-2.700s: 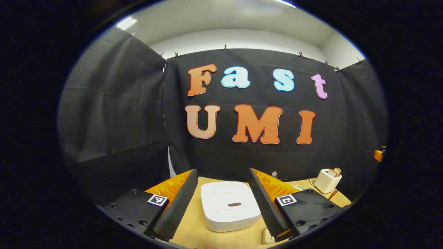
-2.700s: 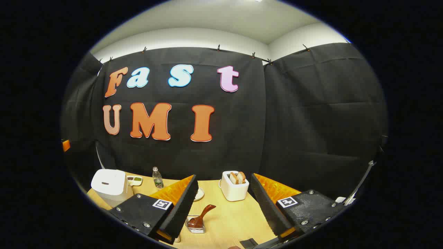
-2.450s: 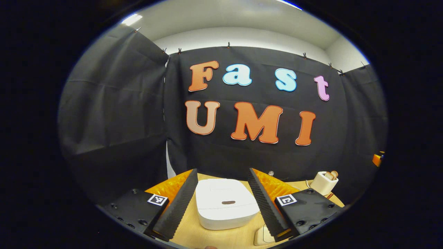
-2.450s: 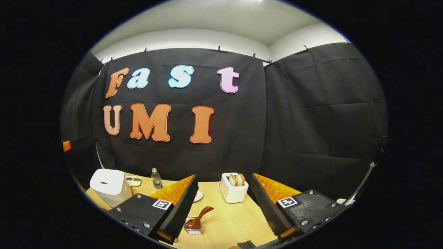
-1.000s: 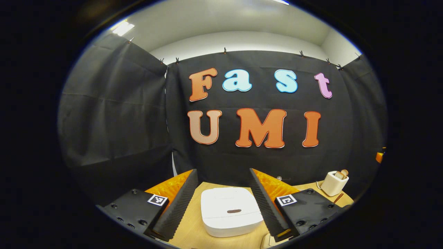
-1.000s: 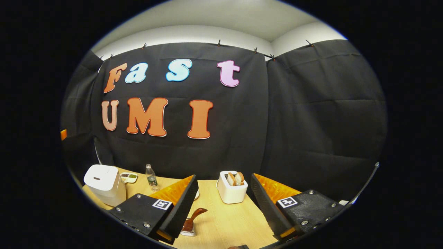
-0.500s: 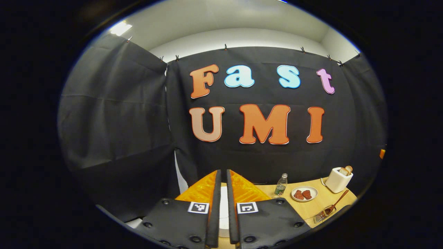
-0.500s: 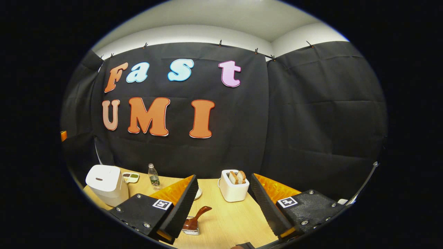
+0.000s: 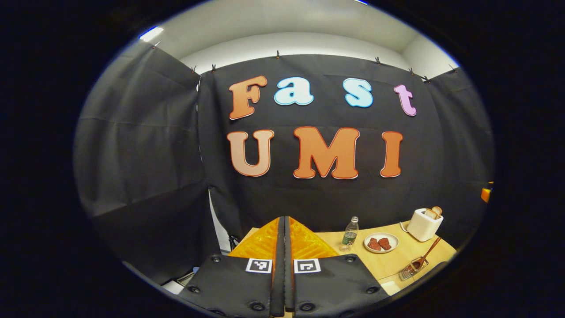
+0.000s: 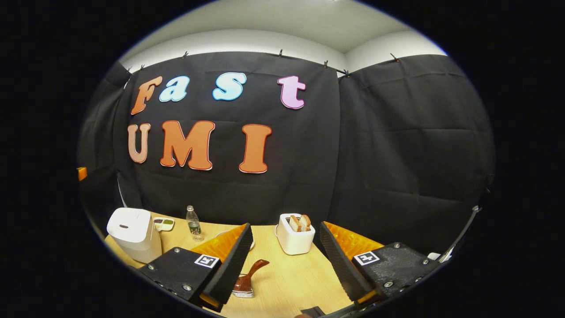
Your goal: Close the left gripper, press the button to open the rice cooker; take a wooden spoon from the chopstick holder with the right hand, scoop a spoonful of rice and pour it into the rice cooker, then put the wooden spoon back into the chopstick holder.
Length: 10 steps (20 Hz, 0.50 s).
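Observation:
My left gripper (image 9: 284, 219) is shut with nothing between its fingers, and its body hides the table straight ahead. In the right gripper view the white rice cooker (image 10: 132, 234) stands at the table's far left, lid down, with a dark oval button (image 10: 125, 226) on top. The wooden spoon (image 10: 250, 273) leans in a small clear holder (image 10: 242, 289) just right of my right gripper's left finger. My right gripper (image 10: 284, 225) is open and empty above the table. In the left gripper view the spoon (image 9: 424, 257) and its wire holder (image 9: 408, 271) sit at far right.
A white toaster (image 10: 295, 236) with bread slices stands ahead of the right gripper. A water bottle (image 10: 192, 226) and a small dish (image 10: 163, 224) sit beside the cooker. In the left gripper view a plate (image 9: 381, 243) of red food lies between the bottle (image 9: 350, 233) and toaster (image 9: 423, 224).
My left gripper has gone from open to shut, and the rice cooker seen between its fingers is now hidden behind them. The right gripper has barely moved and stays open.

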Each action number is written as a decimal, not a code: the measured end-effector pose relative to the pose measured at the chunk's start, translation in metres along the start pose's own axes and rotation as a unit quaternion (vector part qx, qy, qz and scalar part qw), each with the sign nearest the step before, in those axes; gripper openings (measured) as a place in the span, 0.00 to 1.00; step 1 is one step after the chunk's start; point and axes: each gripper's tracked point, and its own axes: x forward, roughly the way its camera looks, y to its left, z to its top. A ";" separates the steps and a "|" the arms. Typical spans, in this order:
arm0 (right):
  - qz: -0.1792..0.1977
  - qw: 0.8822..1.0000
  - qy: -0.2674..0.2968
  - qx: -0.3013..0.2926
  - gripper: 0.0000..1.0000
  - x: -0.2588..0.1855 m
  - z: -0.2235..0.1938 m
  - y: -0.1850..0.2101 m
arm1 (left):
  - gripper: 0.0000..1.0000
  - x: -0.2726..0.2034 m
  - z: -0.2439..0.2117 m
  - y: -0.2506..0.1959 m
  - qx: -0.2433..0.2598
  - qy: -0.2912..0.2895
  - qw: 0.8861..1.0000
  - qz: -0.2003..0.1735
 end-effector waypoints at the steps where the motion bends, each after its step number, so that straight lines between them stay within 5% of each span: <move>1: 0.000 1.000 0.001 0.001 0.95 -0.001 -0.002 0.000 | 0.05 0.008 -0.004 -0.002 0.004 -0.002 1.000 -0.005; 10: -0.023 1.000 0.013 -0.005 0.95 -0.013 -0.008 -0.012 | 0.05 0.084 -0.113 -0.027 0.003 0.085 0.995 -0.055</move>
